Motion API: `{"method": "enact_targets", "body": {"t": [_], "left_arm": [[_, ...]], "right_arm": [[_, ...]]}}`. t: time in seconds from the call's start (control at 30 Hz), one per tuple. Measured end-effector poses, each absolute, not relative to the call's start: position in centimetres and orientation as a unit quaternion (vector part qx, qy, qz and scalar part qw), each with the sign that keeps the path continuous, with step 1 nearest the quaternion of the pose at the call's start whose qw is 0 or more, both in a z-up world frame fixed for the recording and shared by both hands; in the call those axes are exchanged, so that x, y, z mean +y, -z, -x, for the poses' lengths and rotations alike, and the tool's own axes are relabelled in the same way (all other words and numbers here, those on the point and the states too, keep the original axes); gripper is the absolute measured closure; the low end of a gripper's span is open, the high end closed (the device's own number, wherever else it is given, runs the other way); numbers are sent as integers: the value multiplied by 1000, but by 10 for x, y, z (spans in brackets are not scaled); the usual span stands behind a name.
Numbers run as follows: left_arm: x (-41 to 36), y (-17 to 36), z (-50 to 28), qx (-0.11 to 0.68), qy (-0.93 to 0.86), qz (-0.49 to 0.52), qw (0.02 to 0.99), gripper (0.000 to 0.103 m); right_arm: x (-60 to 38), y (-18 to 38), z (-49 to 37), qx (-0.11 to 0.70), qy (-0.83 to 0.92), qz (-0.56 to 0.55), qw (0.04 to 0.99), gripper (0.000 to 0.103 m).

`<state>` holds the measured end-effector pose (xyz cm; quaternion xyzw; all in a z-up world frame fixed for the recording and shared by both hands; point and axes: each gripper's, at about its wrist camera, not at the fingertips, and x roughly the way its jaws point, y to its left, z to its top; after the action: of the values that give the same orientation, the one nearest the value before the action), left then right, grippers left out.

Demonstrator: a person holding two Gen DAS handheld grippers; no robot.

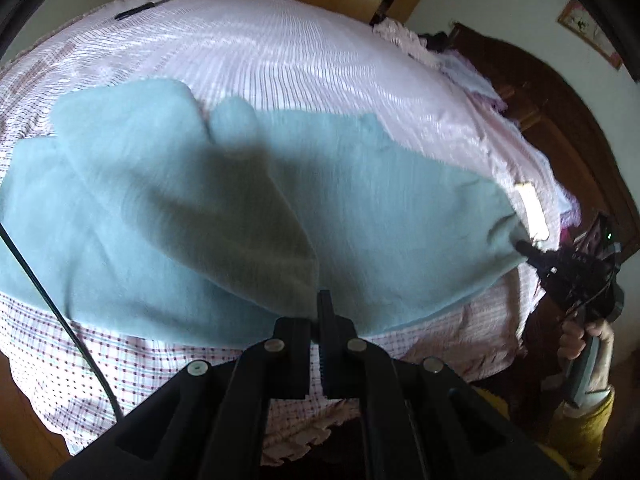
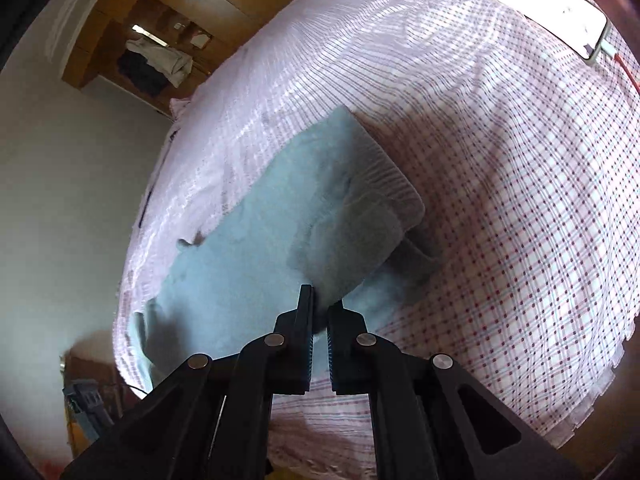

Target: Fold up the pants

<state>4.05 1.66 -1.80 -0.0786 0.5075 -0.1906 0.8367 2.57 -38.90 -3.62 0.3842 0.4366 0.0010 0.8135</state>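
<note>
Left gripper: jaws pressed together on the near hem of the pants, fabric edge pinched right at the black fingertips. Right gripper: jaws nearly closed, thin gap between the ribbed pads, a fold of the pants caught between the tips. In the left view the right gripper also shows at the far right edge, its tip buried in a bunched corner of the cloth, held by a hand with a mustard-yellow sleeve.

Pants: pale blue-green, soft fleecy nap, matte. They lie spread across the bed, partly lifted at both pinched points. Left view shows two rounded lobes at the far edge and a dark shadow across the middle. Right view shows the ribbed waistband rolled over, a grey inner layer under it, cloth doubled there.

Bed sheet: white-pink with a fine check of red and teal lines and dots, wrinkled, ruffled trim along the near edge. A dark zip-like strip sits near the far corner of the sheet.

A phone lies flat on the sheet near the top right of the right view, well apart from the pants, white case, red cable plugged in. Wooden wardrobe beyond the bed, clothes hanging in an open bay. Dark wood headboard on the right of the left view.

Gripper bodies: black plastic linkage, silver pivot pins. A black cable crosses the left edge of the left view.
</note>
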Motion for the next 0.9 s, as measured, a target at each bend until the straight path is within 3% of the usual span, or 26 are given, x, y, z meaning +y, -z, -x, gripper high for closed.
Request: {"method": "enact_targets", "body": {"t": [0.43,0.67,0.9], "left_arm": [[7,39,-40,542,183,51,818,100],[4,53,-43,571,186,48,798,87],[45,17,-31,526,177,75,828,66]], "right_arm": [[-380,61,-25,482,29,-320,815,103],[-366,59,-28,499,37,-253,828,99],[-366,31,-20,496,45,-229,837,83]]}}
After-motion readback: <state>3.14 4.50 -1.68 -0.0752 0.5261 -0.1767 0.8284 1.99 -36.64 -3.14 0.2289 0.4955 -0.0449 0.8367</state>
